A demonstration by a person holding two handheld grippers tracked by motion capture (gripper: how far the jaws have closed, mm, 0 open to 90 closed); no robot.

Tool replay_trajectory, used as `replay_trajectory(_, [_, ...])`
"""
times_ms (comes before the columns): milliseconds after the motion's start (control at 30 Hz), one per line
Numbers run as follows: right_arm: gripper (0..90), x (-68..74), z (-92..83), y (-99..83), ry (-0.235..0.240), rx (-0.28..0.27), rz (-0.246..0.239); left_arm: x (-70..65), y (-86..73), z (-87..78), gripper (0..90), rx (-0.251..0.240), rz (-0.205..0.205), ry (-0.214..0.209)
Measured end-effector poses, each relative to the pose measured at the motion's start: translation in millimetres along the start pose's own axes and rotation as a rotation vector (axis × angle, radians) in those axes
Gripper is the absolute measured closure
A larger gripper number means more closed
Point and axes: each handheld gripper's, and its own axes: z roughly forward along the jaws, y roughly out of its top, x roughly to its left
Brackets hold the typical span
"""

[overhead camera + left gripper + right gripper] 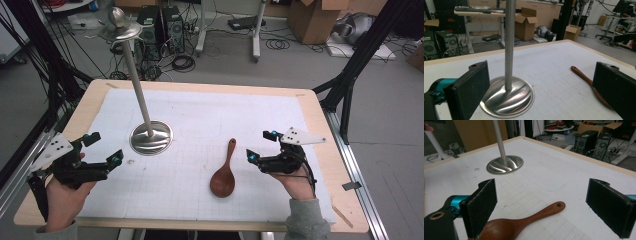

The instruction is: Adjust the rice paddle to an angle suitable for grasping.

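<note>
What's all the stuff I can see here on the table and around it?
Wooden spoon: one, reddish brown, flat on the mat, bowl toward the person, beside the right gripper.
Metal stand: one, silver, round base on the mat's left half, tall pole with a knob on top.
Mat: one, white, gridded, covering the table.
Table: one, pale wood rim.
Cardboard boxes: several, brown, on the floor behind.
Left gripper: one, black, jaws open, over the mat's left edge.
Right gripper: one, black, jaws open, right of the spoon.
</note>
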Motion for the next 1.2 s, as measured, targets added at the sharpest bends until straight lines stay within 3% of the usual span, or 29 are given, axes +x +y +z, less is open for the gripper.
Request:
replay_trajectory(233, [9.5, 3.1, 10.5, -1.0, 0.020, 0.017, -0.011, 1.2, -1.6, -3.0, 1.8, 0.007, 0.000, 0.007])
replay_trajectory(267, [14.5, 4.3, 14.4, -1.7, 0.031, 0.023, -0.019, 1.4, -1.8, -4.4, 1.8, 0.008, 0.000, 0.009])
replay_trajectory(500, [20.4, 6.9, 25.8, -4.0, 0.042, 0.054, -0.021, 2.7, -2.5, -9.3, 1.8, 0.003, -0.001, 0.022])
replay_trajectory(700, [39.6, 12.2, 37.4, -7.3, 0.057, 0.082, -0.040, 3.3, -3.4, -13.7, 1.8, 0.000, -0.003, 0.033])
replay_trajectory(1200, [71.7, 22.9, 57.9, -13.8, 0.098, 0.137, -0.077, 4.8, -5.2, -19.5, 1.8, 0.006, -0.004, 0.046])
